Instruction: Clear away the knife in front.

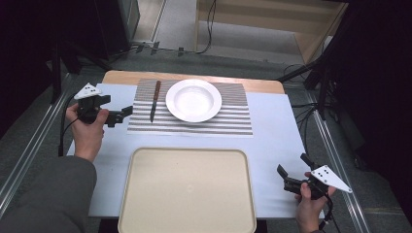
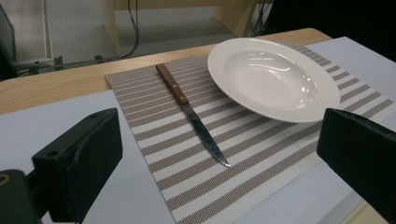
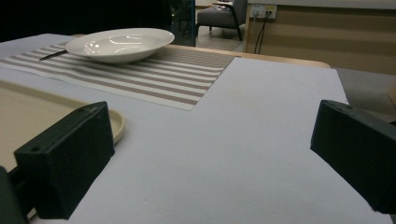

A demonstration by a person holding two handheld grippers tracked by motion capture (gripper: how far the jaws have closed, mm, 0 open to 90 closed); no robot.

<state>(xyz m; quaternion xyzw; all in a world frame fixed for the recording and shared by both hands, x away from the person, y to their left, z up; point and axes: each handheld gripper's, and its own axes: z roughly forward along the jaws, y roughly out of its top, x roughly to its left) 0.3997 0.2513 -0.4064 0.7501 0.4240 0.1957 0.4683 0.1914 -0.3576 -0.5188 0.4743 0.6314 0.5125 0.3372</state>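
Two grippers held wide apart over a set table, both empty.

The left gripper point(image 1: 118, 114) sits just off the left edge of the striped placemat point(image 1: 233, 121), jaws spread wide and aimed at the knife point(image 1: 154, 100), which lies on the mat just left of the white plate point(image 1: 193, 100). The right gripper point(image 1: 291, 171) hovers near the table's right front edge, jaws wide, beside the beige tray point(image 1: 187, 189). Bare white cover point(image 1: 272, 131) lies between tray, mat and right gripper.
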